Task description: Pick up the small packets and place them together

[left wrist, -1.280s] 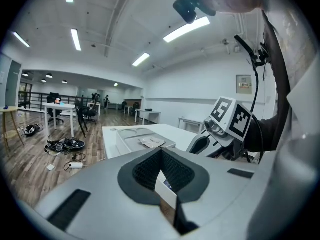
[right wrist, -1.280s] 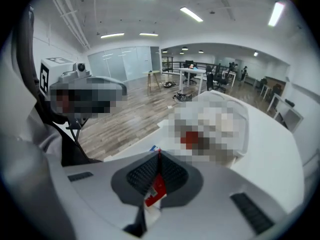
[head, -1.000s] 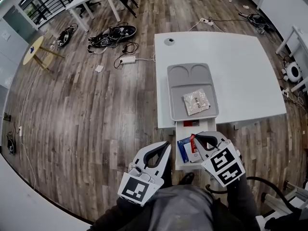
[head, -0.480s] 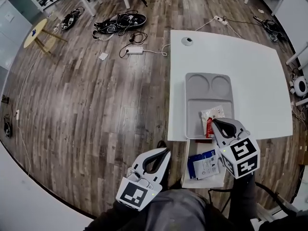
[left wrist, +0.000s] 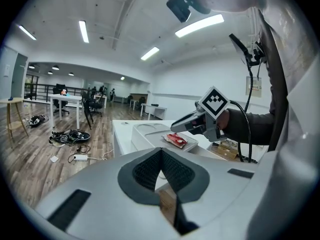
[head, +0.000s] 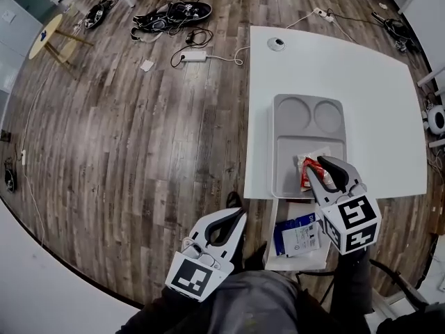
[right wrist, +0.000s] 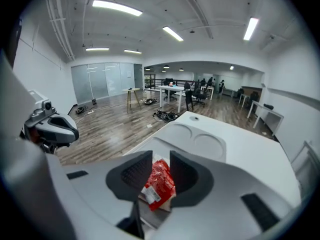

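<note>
Hovering over the near end of the grey tray, the right gripper has its jaws partly apart, having just been opening. The red packet lies loose between them on the tray, partly atop a clear packet. The left gripper, low above the wooden floor, has its jaws closed together on nothing.

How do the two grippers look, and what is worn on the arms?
Both the left gripper and the right gripper are light grey, with curved jaws lined in black ribbed pads. Each carries a cube with black-and-white square markers. A black cable runs by the right one, whose jaws have just been opening round a red packet. The sleeve is dark.
</note>
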### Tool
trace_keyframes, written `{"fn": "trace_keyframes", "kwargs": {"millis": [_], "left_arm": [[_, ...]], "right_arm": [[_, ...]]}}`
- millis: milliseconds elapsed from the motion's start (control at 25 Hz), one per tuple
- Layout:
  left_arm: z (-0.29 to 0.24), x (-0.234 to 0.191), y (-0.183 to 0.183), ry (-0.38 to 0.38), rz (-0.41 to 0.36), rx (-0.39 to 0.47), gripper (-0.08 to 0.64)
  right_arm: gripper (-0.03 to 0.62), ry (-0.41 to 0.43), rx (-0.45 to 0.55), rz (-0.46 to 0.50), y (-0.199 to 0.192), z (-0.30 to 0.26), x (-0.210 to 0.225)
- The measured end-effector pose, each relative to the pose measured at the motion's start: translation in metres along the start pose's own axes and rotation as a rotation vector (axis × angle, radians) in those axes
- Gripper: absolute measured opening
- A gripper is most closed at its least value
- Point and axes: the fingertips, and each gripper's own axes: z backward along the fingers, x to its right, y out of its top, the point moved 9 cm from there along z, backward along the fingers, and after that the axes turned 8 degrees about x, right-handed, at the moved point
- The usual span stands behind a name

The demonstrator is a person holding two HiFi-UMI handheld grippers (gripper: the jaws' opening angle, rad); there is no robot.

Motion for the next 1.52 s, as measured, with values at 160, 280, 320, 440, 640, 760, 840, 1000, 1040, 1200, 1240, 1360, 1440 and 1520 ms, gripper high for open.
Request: {"fn": "trace_keyframes", "kwargs": {"millis": [160,280,320,440,640,760,840,1000,1040,1200,1240,1360,1440,1520], "left_arm": [[0.007,0.016,0.006,-0.003,-0.019,0.013,-0.012],[0.014,0.032,0.012,-0.014,-0.045,0.040,-0.013],[0.017,0.039,0.012,-0.021,-0.052,0.042,-0.012],[0.026,0.060,0.008,-0.047,-0.062,0.035,-0.012],[0.038,0.085,-0.002,-0.071,-0.063,0.026,-0.012],[0.043,0.092,-0.009,-0.074,-0.064,0.029,-0.012],[0.046,0.094,-0.011,-0.067,-0.057,0.030,-0.012],[0.050,0.091,-0.011,-0.055,-0.049,0.039,-0.012],[0.050,0.090,-0.011,-0.052,-0.044,0.039,-0.012],[0.051,0.081,-0.013,-0.038,-0.028,0.036,-0.012],[0.050,0.078,-0.014,-0.036,-0.024,0.035,-0.012],[0.047,0.069,-0.015,-0.027,-0.012,0.029,-0.012],[0.044,0.065,-0.016,-0.024,-0.005,0.026,-0.012],[0.041,0.062,-0.017,-0.026,-0.002,0.025,-0.012]], "right_arm": [[0.094,-0.017,0.038,0.020,0.003,0.026,-0.005],[0.094,-0.010,0.061,0.038,0.002,0.049,-0.014],[0.094,-0.001,0.061,0.039,-0.001,0.056,-0.019],[0.094,0.050,0.040,0.033,-0.021,0.078,-0.039],[0.094,0.197,-0.078,0.042,-0.067,0.090,-0.081],[0.131,0.257,-0.173,0.092,-0.089,0.086,-0.099],[0.165,0.283,-0.226,0.127,-0.097,0.082,-0.106],[0.236,0.321,-0.321,0.180,-0.106,0.072,-0.114],[0.251,0.328,-0.346,0.193,-0.109,0.070,-0.116],[0.275,0.307,-0.457,0.262,-0.118,0.058,-0.119],[0.276,0.295,-0.478,0.278,-0.119,0.055,-0.118],[0.274,0.265,-0.499,0.294,-0.120,0.048,-0.116],[0.160,0.237,-0.488,0.297,-0.120,0.045,-0.111],[0.113,0.215,-0.477,0.314,-0.119,0.044,-0.108]]}}
